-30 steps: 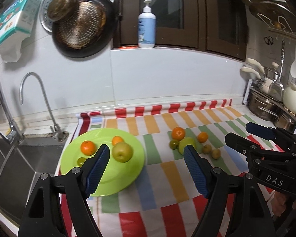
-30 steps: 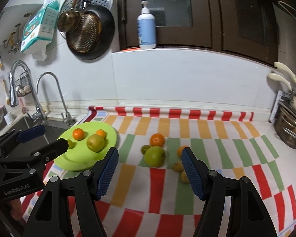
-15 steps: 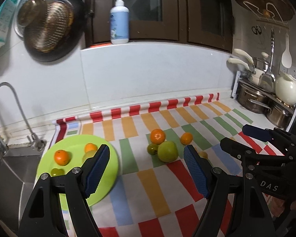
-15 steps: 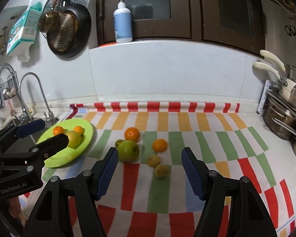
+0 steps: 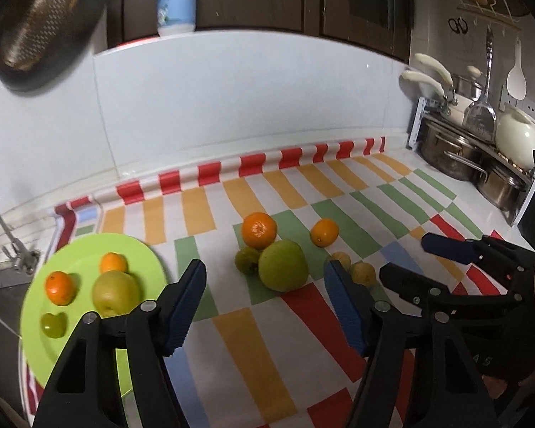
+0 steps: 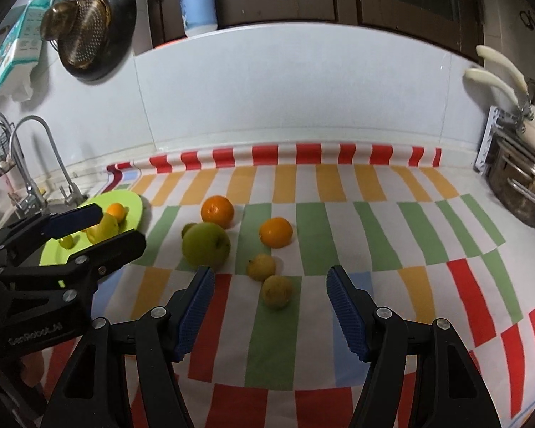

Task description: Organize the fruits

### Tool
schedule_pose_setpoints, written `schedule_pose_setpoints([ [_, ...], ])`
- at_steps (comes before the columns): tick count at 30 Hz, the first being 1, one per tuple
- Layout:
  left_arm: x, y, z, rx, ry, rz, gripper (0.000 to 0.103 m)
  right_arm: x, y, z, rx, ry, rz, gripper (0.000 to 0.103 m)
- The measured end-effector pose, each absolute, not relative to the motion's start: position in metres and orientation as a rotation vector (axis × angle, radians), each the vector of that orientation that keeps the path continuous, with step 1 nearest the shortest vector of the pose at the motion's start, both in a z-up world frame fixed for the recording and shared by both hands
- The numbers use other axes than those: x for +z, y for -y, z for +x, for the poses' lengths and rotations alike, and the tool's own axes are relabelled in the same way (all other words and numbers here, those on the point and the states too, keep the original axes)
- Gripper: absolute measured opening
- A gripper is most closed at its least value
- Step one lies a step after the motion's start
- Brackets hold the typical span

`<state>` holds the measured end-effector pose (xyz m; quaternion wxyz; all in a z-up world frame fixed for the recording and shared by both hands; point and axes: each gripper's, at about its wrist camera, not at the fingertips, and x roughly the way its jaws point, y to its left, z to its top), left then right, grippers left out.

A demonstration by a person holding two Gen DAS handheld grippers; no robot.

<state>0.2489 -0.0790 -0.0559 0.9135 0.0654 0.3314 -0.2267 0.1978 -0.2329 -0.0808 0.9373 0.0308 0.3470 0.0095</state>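
Closing in on loose fruit, both grippers hang over a striped cloth (image 6: 339,221) with nothing between their narrowing jaws.

Ahead of the left gripper (image 5: 264,306), whose jaws are closing but apart and empty, sits the green apple (image 5: 283,265), touching a large orange (image 5: 259,230) and a small green fruit (image 5: 246,260); a nudge off-centre would likely roll all three. To its left the green plate (image 5: 32,335) already holds four fruits near the counter edge, so a hard drop could knock one off. Just ahead of the right gripper (image 6: 269,306), also closing on air, lie two small yellow fruits (image 6: 276,290); their roundness could let them squirt sideways.
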Motion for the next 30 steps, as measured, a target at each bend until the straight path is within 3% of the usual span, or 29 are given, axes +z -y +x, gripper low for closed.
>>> schedule_pose_setpoints([
  [10, -0.085, 0.101, 0.279, -0.485, -0.795, 0.136, 0.057, -0.109, 0.243, 0.218, 0.037, -0.784, 0.100, 0.051],
  [24, -0.100, 0.118, 0.305, -0.493, -0.881, 0.095, 0.049, -0.127, 0.248, 0.236, 0.077, -0.828, 0.126, 0.045],
  [30, -0.106, 0.121, 0.307, -0.474, -0.892, 0.107, 0.047, -0.132, 0.252, 0.238, 0.080, -0.844, 0.143, 0.029],
])
